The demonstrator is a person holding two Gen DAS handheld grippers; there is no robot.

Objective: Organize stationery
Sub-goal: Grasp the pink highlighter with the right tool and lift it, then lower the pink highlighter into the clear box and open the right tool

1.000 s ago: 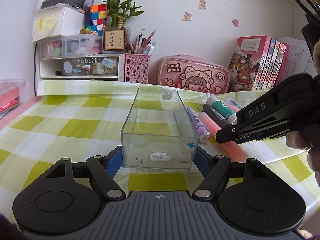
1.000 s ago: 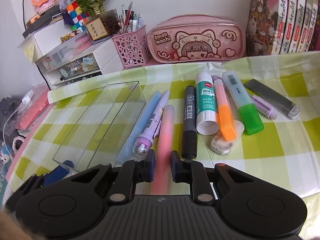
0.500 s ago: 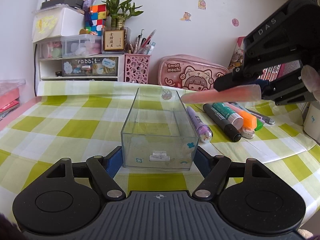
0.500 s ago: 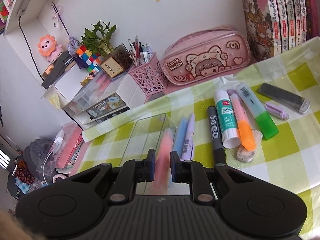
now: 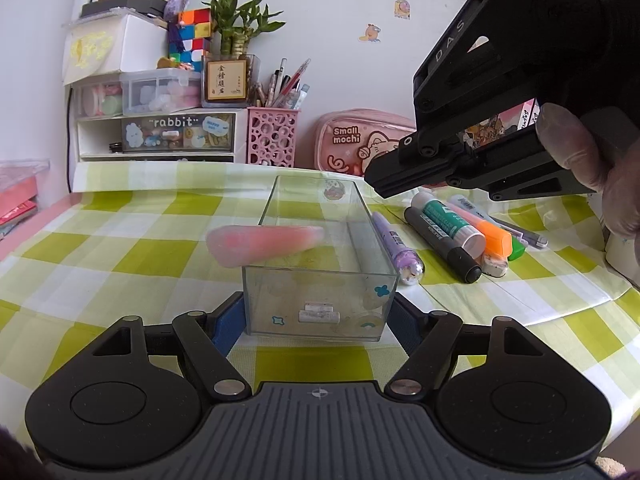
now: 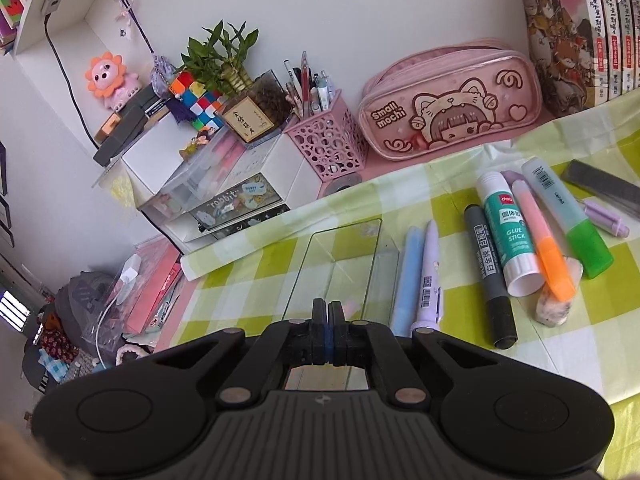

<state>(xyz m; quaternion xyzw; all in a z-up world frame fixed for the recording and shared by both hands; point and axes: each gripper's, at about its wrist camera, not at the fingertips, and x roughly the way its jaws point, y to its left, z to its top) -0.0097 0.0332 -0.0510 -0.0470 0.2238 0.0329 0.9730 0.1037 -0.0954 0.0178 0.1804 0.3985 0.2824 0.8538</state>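
A clear plastic box [image 5: 320, 264] stands on the checked cloth, gripped at its near end by my left gripper [image 5: 318, 320]. A pink pen [image 5: 266, 242], blurred by motion, lies across the box's left rim, free of any gripper. My right gripper [image 6: 328, 330] is shut and empty, hovering above the box [image 6: 340, 264]; it shows at the upper right in the left wrist view [image 5: 376, 184]. To the right of the box lie a blue pen [image 6: 406, 276], a purple pen [image 6: 430, 276], a black marker [image 6: 490, 276], a glue stick [image 6: 508, 236], an orange highlighter [image 6: 546, 246] and a green highlighter [image 6: 572, 220].
A pink pencil case [image 6: 452, 104], a pink pen holder [image 6: 330, 142], a drawer unit [image 5: 160, 132] and books [image 6: 576, 32] line the back wall. An eraser [image 6: 554, 300], a small purple item [image 6: 606, 222] and a dark grey case [image 6: 600, 186] lie at the right.
My right gripper lifted the pink pen from the cloth, carried it left over the box, let it go and closed empty. The pen now falls at the box's left rim. The left gripper held still.
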